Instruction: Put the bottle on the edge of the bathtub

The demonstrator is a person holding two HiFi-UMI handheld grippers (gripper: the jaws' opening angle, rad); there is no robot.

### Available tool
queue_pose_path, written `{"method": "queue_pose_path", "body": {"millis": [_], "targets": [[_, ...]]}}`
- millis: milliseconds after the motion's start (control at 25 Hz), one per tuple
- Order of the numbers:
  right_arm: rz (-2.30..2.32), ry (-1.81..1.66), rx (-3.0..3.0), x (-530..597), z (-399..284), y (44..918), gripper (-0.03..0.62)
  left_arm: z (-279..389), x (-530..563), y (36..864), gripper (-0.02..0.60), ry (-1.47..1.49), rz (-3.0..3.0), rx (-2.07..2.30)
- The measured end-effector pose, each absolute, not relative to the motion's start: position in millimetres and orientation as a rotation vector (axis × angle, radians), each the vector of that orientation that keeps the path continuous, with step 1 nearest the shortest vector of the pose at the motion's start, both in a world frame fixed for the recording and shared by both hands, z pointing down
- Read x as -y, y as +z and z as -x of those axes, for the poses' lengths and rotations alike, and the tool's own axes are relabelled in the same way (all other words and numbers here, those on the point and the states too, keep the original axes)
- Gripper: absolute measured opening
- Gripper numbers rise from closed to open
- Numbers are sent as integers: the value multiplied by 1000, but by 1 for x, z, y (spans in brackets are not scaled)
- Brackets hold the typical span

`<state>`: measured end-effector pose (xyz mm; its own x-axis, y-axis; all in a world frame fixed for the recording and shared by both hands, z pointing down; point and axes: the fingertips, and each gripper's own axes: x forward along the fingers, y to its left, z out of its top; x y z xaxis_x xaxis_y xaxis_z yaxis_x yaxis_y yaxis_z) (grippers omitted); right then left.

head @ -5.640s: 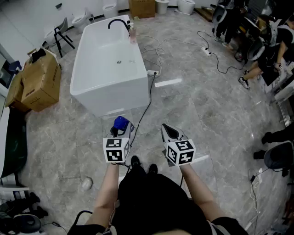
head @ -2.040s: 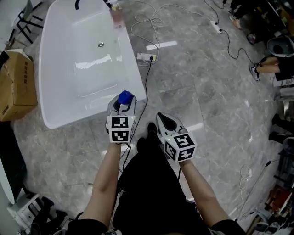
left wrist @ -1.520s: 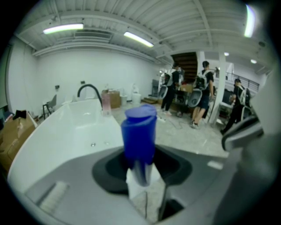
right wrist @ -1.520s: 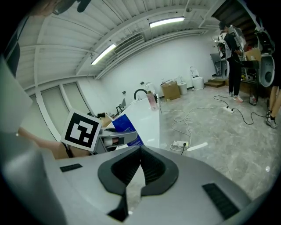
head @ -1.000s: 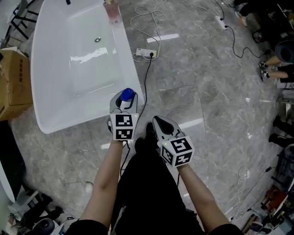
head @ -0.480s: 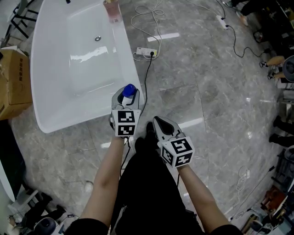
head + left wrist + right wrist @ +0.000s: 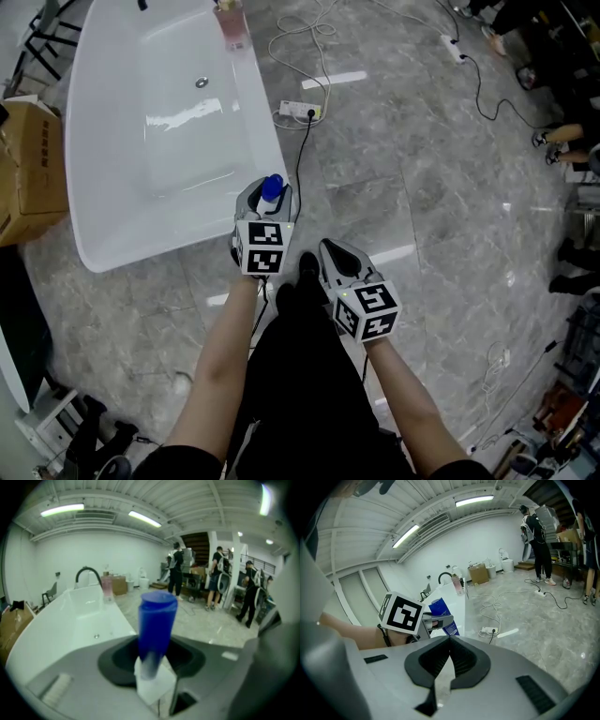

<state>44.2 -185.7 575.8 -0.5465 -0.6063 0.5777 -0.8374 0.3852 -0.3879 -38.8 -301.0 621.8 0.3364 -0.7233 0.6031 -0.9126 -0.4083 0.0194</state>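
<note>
grey marble floor, cables strewn. white tub, pink bottle on its far rim. my left claw grips the blue bottle over the tub's near corner, jaws just easing wider; right claw closed, empty.

The blue bottle stands roughly upright at the near right corner rim of the white bathtub.

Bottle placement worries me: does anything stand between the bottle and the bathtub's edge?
Nothing visible does. The bottle is at the near corner of the bathtub, whose rim is bare; the pink bottle stands far off by the faucet.
</note>
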Motion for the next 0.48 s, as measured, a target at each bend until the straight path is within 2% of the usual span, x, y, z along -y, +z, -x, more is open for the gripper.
{"method": "queue_pose_path", "body": {"millis": [240, 480], "targets": [[-1253, 941, 2309, 182, -42, 574, 3, 41, 301, 626, 184, 748, -2233, 1458], [-1256, 937, 2313, 181, -43, 571, 3, 42, 296, 628, 232, 731, -2225, 1420]]}}
